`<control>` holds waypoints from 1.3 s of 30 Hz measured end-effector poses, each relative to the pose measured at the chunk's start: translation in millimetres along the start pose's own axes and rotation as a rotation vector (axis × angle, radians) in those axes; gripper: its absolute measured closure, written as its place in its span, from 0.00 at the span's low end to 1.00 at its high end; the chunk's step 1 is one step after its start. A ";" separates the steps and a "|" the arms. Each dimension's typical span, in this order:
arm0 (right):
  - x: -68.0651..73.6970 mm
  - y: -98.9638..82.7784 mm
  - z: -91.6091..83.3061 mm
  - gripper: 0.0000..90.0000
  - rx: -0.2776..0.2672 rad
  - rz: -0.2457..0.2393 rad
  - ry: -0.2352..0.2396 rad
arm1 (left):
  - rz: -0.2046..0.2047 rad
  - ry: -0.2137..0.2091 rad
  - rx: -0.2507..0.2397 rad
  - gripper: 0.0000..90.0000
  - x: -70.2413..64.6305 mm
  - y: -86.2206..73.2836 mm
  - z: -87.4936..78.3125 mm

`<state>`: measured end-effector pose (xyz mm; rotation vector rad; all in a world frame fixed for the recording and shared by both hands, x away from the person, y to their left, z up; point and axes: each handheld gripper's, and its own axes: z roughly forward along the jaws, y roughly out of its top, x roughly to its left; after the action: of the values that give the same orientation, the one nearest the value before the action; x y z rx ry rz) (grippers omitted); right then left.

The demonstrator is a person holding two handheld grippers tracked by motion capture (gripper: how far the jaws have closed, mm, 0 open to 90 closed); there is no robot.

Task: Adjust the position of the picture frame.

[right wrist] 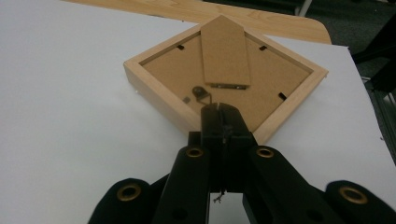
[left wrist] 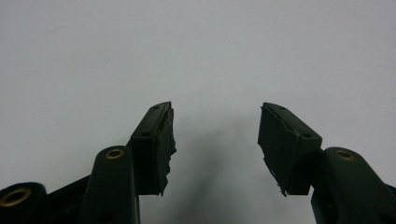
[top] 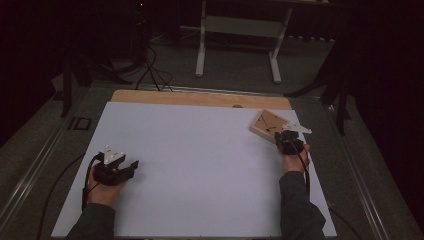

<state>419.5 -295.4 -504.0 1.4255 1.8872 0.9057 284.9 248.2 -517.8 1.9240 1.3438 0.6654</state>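
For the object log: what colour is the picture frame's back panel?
Brown fibreboard back panel inside a pale wood picture frame, clearest in the right gripper view.

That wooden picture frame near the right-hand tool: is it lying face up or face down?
Face down. The wooden picture frame lies flat on the white table with its brown backing board, folded stand flap and small metal hanger upward.

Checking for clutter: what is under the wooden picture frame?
The picture frame lies back-up on the white sheet; its front is hidden. The shut right gripper is at its near corner.
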 end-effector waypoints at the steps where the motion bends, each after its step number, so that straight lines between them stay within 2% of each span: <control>1: -0.1 1.4 1.4 1.00 0.002 -0.007 0.000 | 0.000 0.000 0.000 0.50 0.0 0.0 0.0; 8: -2.3 5.1 15.1 1.00 0.047 -0.010 -0.026 | -0.024 0.011 -0.004 0.51 3.1 -1.1 -2.6; 12: -0.3 6.0 20.8 1.00 0.048 0.018 -0.026 | -0.035 0.012 -0.005 0.51 5.0 -2.0 -3.7; 19: 2.8 11.2 25.2 1.00 0.071 -0.003 -0.036 | -0.038 0.018 -0.003 0.51 5.0 -2.6 -4.6; 24: -1.5 12.0 28.3 1.00 0.087 0.046 -0.033 | -0.038 0.017 -0.005 0.51 5.2 -2.7 -5.2; 39: 2.6 12.5 22.8 1.00 0.125 0.010 -0.020 | -0.032 0.019 -0.006 0.51 4.2 -2.7 -5.2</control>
<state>444.0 -286.8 -507.5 1.5123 1.9527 0.7871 280.9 254.0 -516.5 1.8922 1.3798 0.6733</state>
